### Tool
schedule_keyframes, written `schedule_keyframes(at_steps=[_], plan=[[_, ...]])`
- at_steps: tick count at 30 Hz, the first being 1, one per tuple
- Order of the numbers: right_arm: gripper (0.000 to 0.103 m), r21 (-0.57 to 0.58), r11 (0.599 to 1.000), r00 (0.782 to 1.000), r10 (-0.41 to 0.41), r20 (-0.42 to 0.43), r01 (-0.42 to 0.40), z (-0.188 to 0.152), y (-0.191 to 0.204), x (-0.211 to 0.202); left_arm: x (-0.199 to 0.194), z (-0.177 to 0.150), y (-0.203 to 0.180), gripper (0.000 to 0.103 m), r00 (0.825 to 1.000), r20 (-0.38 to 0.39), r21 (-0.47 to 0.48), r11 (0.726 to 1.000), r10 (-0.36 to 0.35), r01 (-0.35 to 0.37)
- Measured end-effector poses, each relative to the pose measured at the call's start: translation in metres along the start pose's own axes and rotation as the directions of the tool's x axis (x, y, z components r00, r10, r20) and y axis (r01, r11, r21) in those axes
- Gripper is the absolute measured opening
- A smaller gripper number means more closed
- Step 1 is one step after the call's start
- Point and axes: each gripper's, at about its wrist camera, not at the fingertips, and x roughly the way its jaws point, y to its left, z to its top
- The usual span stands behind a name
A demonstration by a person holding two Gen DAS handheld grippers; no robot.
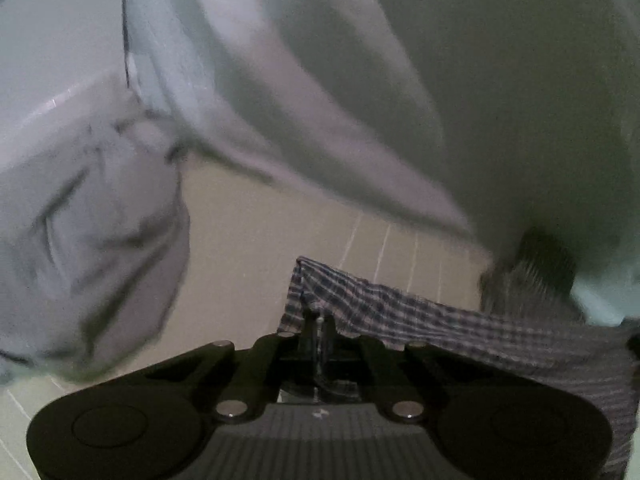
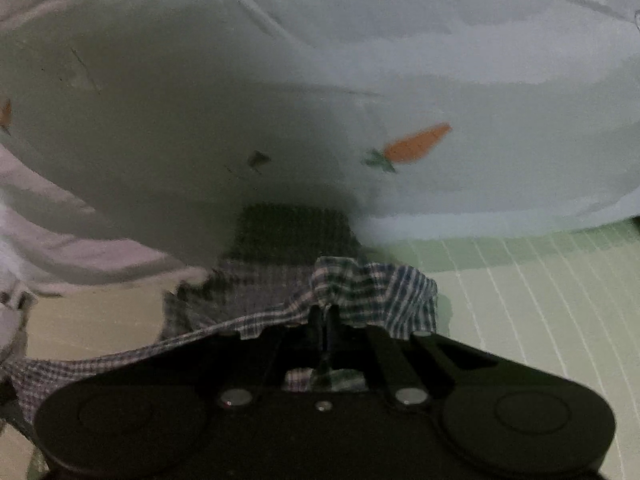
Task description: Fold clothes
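- The checked garment (image 1: pixel 420 312) is of thin cloth with a small plaid of dark blue and white lines.
- It hangs stretched between two held points, so its upper edge runs taut and a little creased (the kind of garment I cannot tell).
- In the right wrist view the cloth (image 2: pixel 372 292) bunches into folds at the pinched corner.

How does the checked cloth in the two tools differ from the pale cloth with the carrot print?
The checked cloth is dark plaid; the pale cloth is plain light fabric with an orange carrot. The checked cloth is pinched by the left tool and right tool; neither tool grips the pale cloth. Both are fabric over the gridded mat.
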Motion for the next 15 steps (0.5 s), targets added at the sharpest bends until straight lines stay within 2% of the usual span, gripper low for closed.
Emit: schedule_keyframes(at_steps=[4,9,10,11,12,14,15], plan=[[0.002,-0.002,0.999,0.999,0.040,0.008,-0.040,0.004,0.008,0.008,-0.012,0.020,0.011,0.002,0.996,0.081,-0.021,1.000,0.021,-0.019],[0.004,-0.042,0.998,0.998,0.045,-0.047,-0.047,-0.010,0.016,0.039,0.015,0.013,0.026,0.002,0.997,0.010,-0.069,0.995,0.076,-0.075],[0.013,-0.055,0.998,0.997,0.037,-0.069,-0.041,-0.014,0.017,0.047,0.020,0.009,0.029,0.002,0.997,-0.008,-0.075,0.994,0.082,-0.082],[0.031,-0.067,0.997,0.995,0.029,-0.091,-0.035,-0.017,0.019,0.056,0.024,0.005,0.031,0.002,0.996,-0.026,-0.081,0.993,0.087,-0.089],[0.040,-0.070,0.997,0.995,0.020,-0.094,-0.026,-0.020,0.018,0.059,0.027,0.002,0.033,0.002,0.995,-0.038,-0.082,0.992,0.091,-0.093],[0.065,-0.050,0.999,0.998,-0.002,-0.055,-0.001,-0.024,0.012,0.053,0.032,-0.003,0.038,0.002,0.994,-0.058,-0.081,0.992,0.096,-0.101],[0.070,-0.034,0.999,0.999,-0.016,-0.047,0.015,-0.025,0.006,0.052,0.034,-0.005,0.040,0.002,0.993,-0.068,-0.079,0.991,0.098,-0.103]])
